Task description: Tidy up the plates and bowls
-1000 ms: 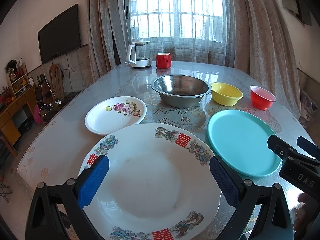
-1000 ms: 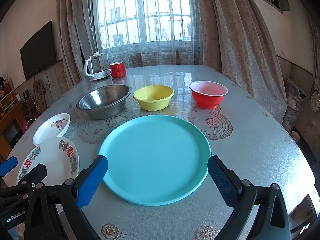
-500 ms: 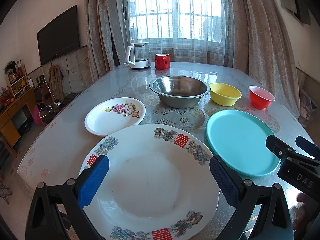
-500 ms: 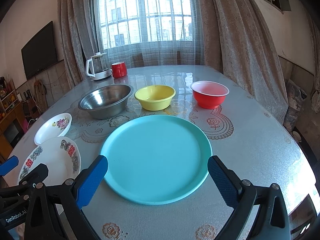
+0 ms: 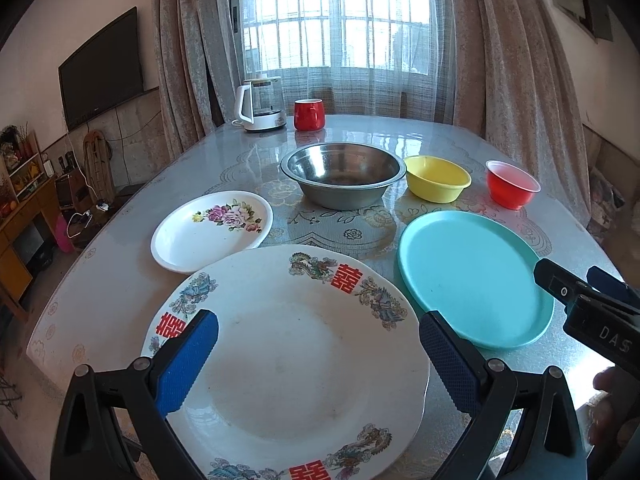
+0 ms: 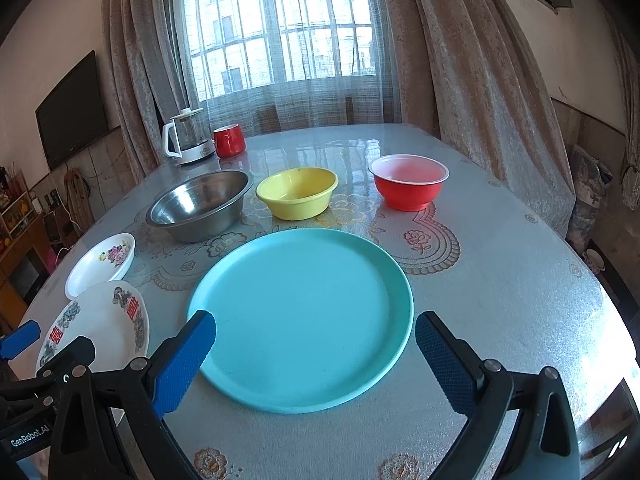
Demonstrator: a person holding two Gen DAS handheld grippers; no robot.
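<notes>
Left wrist view: left gripper (image 5: 318,354), blue ribbed pads spread wide, held nothing above a glossy scalloped white plate (image 5: 288,364) at the table's (image 5: 120,280) near edge; small floral plate (image 5: 212,230) behind it.

Right wrist view: right gripper (image 6: 315,356), likewise apart and empty, above a smooth round teal plate (image 6: 300,316); steel bowl (image 6: 202,204), yellow bowl (image 6: 298,192) and red bowl (image 6: 410,182) stood beyond, mid-table.

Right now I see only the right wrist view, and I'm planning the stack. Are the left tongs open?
Observer: Yes. The left tongs are open and hold nothing. Their blue pads sit wide apart over the large white plate with red characters.
Operator: The tool hides most of that plate from me. Is anything on it?
Observer: No. Its centre is bare, and only the printed pattern runs round the rim.
</notes>
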